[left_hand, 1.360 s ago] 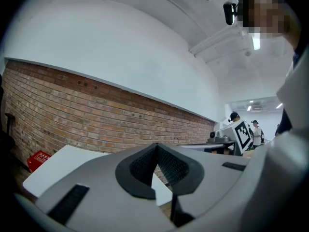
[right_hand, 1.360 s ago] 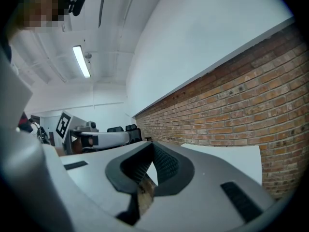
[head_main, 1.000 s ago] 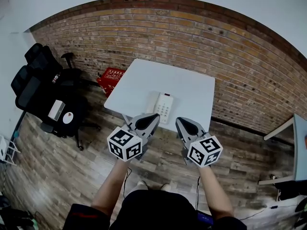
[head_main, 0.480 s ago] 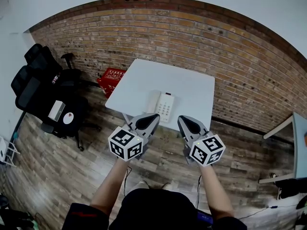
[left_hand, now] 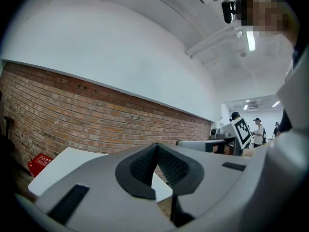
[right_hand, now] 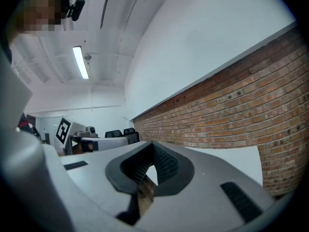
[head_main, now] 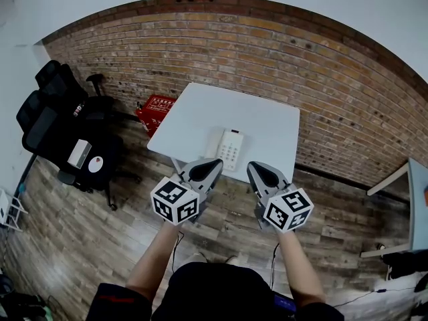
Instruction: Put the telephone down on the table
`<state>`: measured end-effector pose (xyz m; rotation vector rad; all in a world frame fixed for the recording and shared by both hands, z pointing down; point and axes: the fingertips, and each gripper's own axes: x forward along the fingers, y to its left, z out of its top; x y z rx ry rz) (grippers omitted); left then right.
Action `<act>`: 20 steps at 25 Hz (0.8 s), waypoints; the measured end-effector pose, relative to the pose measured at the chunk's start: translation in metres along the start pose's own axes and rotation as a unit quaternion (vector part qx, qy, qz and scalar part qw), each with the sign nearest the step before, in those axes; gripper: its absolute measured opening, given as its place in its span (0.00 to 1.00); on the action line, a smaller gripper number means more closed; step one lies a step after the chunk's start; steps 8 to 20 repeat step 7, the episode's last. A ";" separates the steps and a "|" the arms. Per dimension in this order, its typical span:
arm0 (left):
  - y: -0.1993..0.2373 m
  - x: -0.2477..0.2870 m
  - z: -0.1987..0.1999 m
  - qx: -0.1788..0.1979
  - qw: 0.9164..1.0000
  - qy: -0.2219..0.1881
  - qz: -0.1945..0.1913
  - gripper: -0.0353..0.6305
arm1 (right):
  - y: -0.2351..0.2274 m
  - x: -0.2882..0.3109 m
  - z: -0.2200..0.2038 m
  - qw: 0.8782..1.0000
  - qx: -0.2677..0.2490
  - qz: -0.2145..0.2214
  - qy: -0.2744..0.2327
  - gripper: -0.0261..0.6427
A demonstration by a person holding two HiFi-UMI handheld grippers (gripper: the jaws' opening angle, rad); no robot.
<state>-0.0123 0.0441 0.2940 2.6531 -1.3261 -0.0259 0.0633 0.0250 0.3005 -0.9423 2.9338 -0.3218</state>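
Seeing telephone (head_main: 229, 149) flat on the white table (head_main: 267, 122), centre frame by its lower edge, with left gripper (head_main: 208, 167) and right gripper (head_main: 257, 172) both closed on nothing just below, not touching it; reads as placed, or not yet picked up.

A white telephone (head_main: 227, 149) is seen lying flat on the white table (head_main: 267, 122), near its front edge. The handset is seated along its left side, and the keypad faces up beside it.
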 end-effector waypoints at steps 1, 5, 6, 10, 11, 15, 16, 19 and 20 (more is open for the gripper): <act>0.000 -0.001 0.001 -0.006 1.000 -0.003 -0.001 0.06 | 0.000 0.000 0.000 1.000 0.000 0.000 0.000 0.06; 0.000 -0.004 0.003 -0.015 1.000 -0.009 -0.002 0.06 | 0.000 0.000 0.000 1.000 0.002 -0.001 -0.001 0.06; 0.000 -0.004 0.003 -0.013 1.000 -0.008 -0.001 0.06 | 0.000 -0.001 0.000 1.000 0.003 -0.001 -0.002 0.06; 0.000 -0.004 0.002 -0.012 1.000 -0.008 -0.001 0.06 | -0.001 -0.001 0.000 1.000 0.003 -0.002 -0.002 0.06; 0.000 -0.004 0.002 -0.012 1.000 -0.008 -0.001 0.06 | -0.001 -0.001 0.000 1.000 0.003 -0.002 -0.002 0.06; 0.000 -0.004 0.002 -0.012 1.000 -0.008 -0.001 0.06 | -0.001 -0.001 0.000 1.000 0.003 -0.002 -0.002 0.06; 0.000 -0.004 0.002 -0.012 1.000 -0.008 -0.001 0.06 | -0.001 -0.001 0.000 1.000 0.003 -0.002 -0.002 0.06; 0.000 -0.004 0.002 -0.012 1.000 -0.008 -0.001 0.06 | -0.001 -0.001 0.000 1.000 0.003 -0.002 -0.002 0.06; 0.000 -0.004 0.002 -0.012 1.000 -0.008 -0.001 0.06 | -0.001 -0.001 0.000 1.000 0.003 -0.002 -0.002 0.06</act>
